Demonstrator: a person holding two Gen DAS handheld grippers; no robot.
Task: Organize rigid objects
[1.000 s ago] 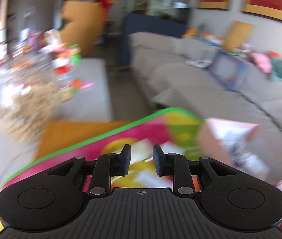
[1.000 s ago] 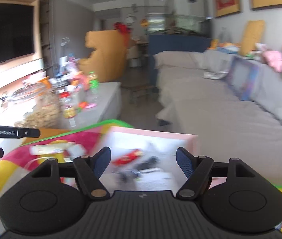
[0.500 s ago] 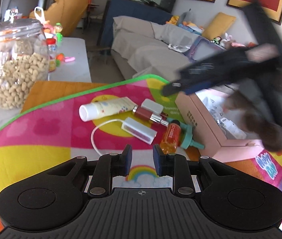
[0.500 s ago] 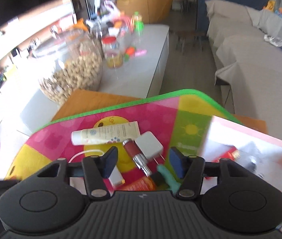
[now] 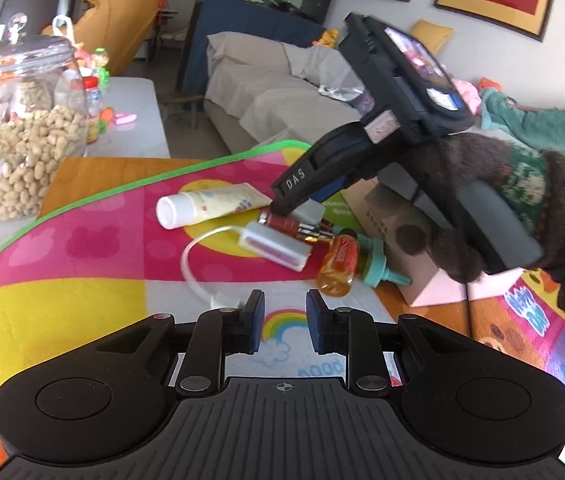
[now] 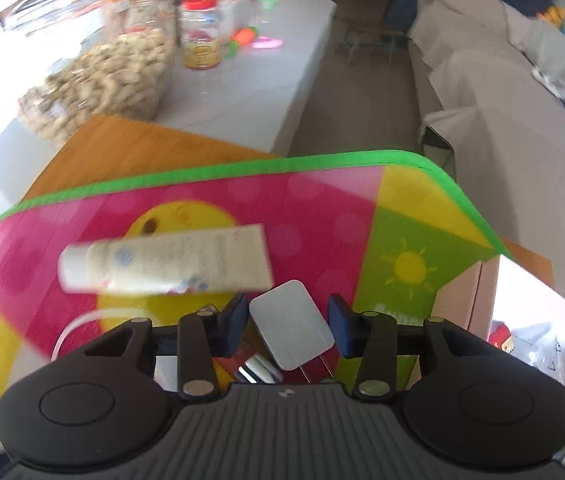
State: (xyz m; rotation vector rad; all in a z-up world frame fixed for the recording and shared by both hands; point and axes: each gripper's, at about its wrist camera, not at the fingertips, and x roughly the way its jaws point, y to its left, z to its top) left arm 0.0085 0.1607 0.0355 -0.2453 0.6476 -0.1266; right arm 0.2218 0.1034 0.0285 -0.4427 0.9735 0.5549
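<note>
Closing around the white plug adapter (image 6: pixel 291 328), your right gripper (image 6: pixel 288 326) had its pads on either side of the flat block, not yet pressing on it. The adapter lay on the play mat (image 6: pixel 322 216) a little in from its far edge, near the far right corner, its metal prongs pointing back toward you. Just beyond it lay the cream tube (image 6: pixel 170 258), cap to the left, and under your jaws the dark red lipstick (image 5: pixel 286 225) sat touching the adapter's side.

I would judge the adapter light, stiff and smooth-sided, so it could slip or twist if pinched by a corner; its two broad flat faces were the place to hold, clear of the prongs.

Your left gripper (image 5: pixel 284 322) hovered nearer the mat's front edge with its jaws nearly together and nothing between them. Ahead of it lay the white cable dongle (image 5: pixel 274 246), the small amber bottle (image 5: pixel 340 268) and a teal-capped piece (image 5: pixel 380 264) beside it. The open cardboard box (image 6: pixel 522 312) stood at the mat's right edge, likely where the adapter belonged. A peanut jar (image 5: pixel 18 136) stood off the mat.
</note>
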